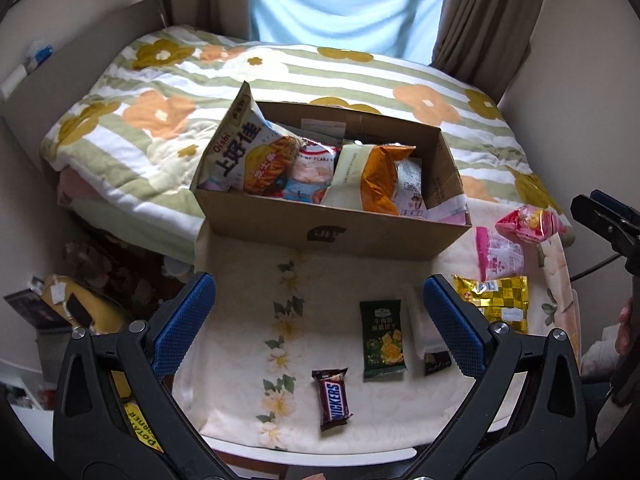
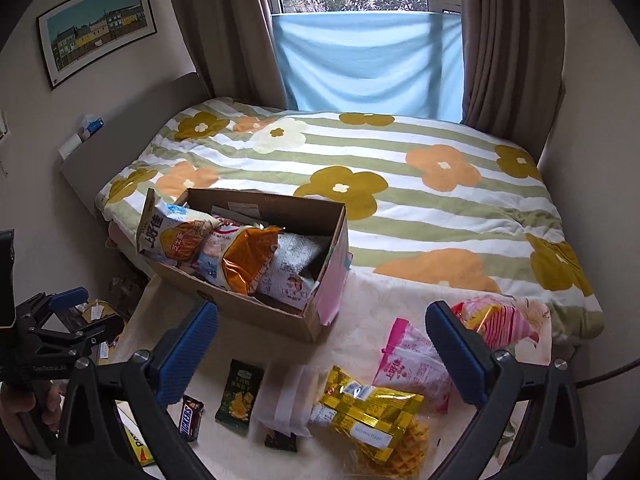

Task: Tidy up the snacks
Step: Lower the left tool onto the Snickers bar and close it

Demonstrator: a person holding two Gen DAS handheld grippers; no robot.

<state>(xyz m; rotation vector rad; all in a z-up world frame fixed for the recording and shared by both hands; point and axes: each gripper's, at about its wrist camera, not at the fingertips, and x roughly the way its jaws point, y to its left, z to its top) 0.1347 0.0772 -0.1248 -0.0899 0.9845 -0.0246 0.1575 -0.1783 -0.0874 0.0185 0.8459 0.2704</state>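
My left gripper (image 1: 316,320) and right gripper (image 2: 320,356) both hang spread wide and empty above the cream cloth (image 1: 240,280), where a Snickers bar (image 1: 331,399), green packet (image 1: 382,346) and gold bag (image 2: 370,412) lie loose. Beyond them the cardboard box (image 1: 320,232) holds upright snack bags, the Oishi bag (image 1: 236,148) leaning out over its left wall.

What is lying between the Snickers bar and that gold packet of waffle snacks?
Two things: a dark green cracker packet next to the Snickers bar, then a white translucent wrapper nearer the gold packet. The right wrist view shows it best.
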